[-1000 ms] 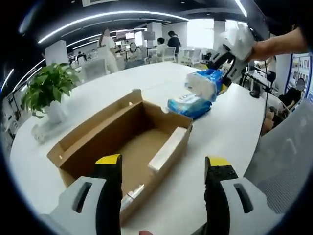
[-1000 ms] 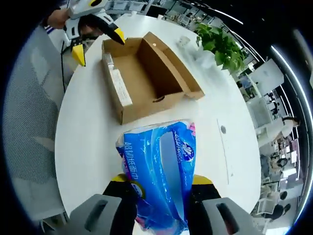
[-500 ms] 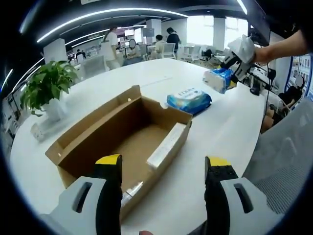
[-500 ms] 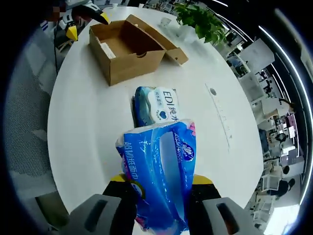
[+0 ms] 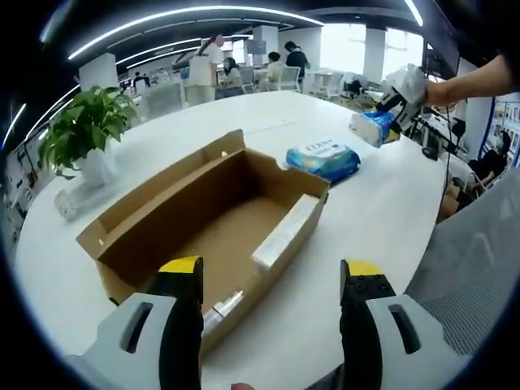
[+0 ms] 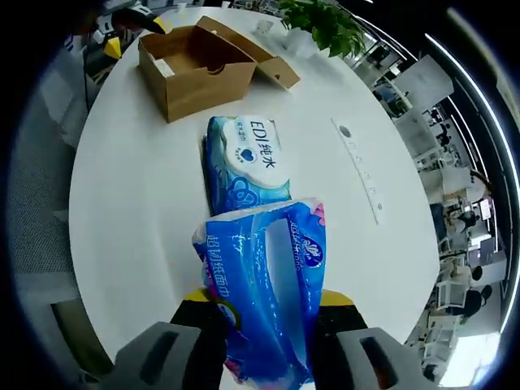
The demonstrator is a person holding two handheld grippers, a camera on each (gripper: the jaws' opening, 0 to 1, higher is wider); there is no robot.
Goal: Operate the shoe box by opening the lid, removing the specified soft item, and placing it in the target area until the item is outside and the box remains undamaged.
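An open brown cardboard shoe box [image 5: 203, 219] lies on the white table [image 5: 382, 219], lid folded back, with a white packet along its inner right wall. My left gripper [image 5: 272, 276] stands open just in front of the box, nothing between its jaws. My right gripper [image 6: 264, 305] is shut on a blue tissue pack [image 6: 264, 284], held above the table; in the left gripper view that tissue pack [image 5: 374, 127] hangs at the far right. A blue-and-white wipes pack [image 6: 241, 166] lies flat on the table between the tissue pack and the shoe box [image 6: 195, 69]. The left gripper [image 6: 122, 28] shows beyond the box.
A potted green plant [image 5: 77, 138] stands at the table's left edge beside the box. A grey mesh chair back [image 5: 475, 260] sits at the right. A thin strip [image 6: 357, 166] lies on the table. People and desks fill the office behind.
My right gripper has carried the tissue pack farther from the box, past the wipes pack. The left gripper has stayed open in front of the box.
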